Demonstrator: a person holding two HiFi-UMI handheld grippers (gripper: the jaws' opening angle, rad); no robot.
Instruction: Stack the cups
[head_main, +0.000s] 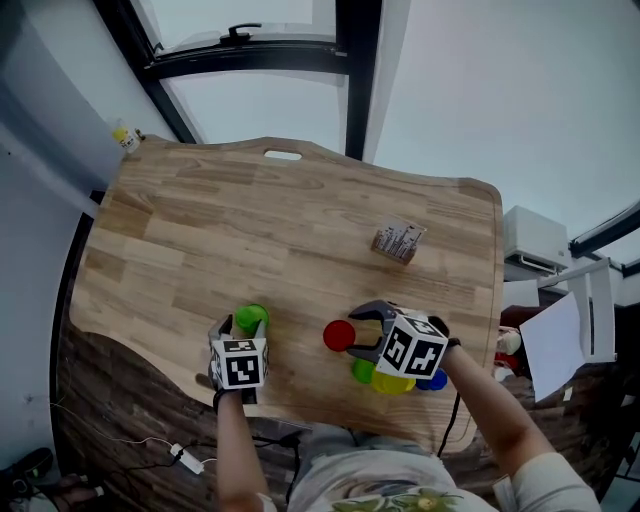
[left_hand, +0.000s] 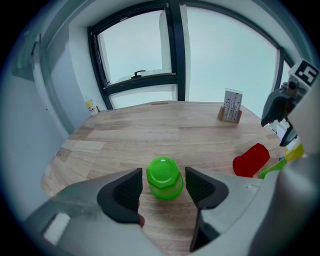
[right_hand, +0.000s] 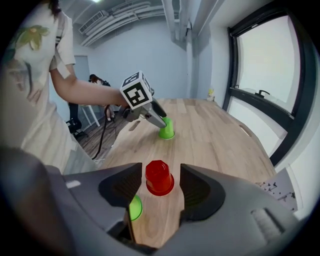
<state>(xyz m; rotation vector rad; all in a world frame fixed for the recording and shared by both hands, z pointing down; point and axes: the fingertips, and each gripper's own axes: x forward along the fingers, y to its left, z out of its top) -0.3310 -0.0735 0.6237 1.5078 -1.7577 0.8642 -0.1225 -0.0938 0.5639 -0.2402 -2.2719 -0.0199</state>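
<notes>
1. The left gripper (left_hand: 163, 187) has its jaws spread and straddles a small green plastic cup (left_hand: 163, 175). The cup stands upside-down on the light wooden table (head_main: 250, 220).
2. The cup sits centred between the pads (left_hand: 131, 187), with a slim gap on each side and no contact visible.
3. The right gripper (right_hand: 159, 187) also has its jaws spread. A small red plastic cup (right_hand: 159, 176), also upside-down, sits between the tips and is not pinched.
4. Key relation: both cups stand with their axes upright and bases up, and each jaw pair lines up across its cup's sidewalls. Closing should pinch the walls squarely.
5. In the head view the red cup is right of the green one, with bare table between them. The left hand is nearer the green cup and the right hand nearer the red.
6. A second green cup (right_hand: 135, 207), a yellow cup (head_main: 392, 383) and a blue cup (head_main: 433, 381) cluster at the near edge under the right gripper. The second green cup is just beside one of its jaws and likely to get bumped.
</notes>
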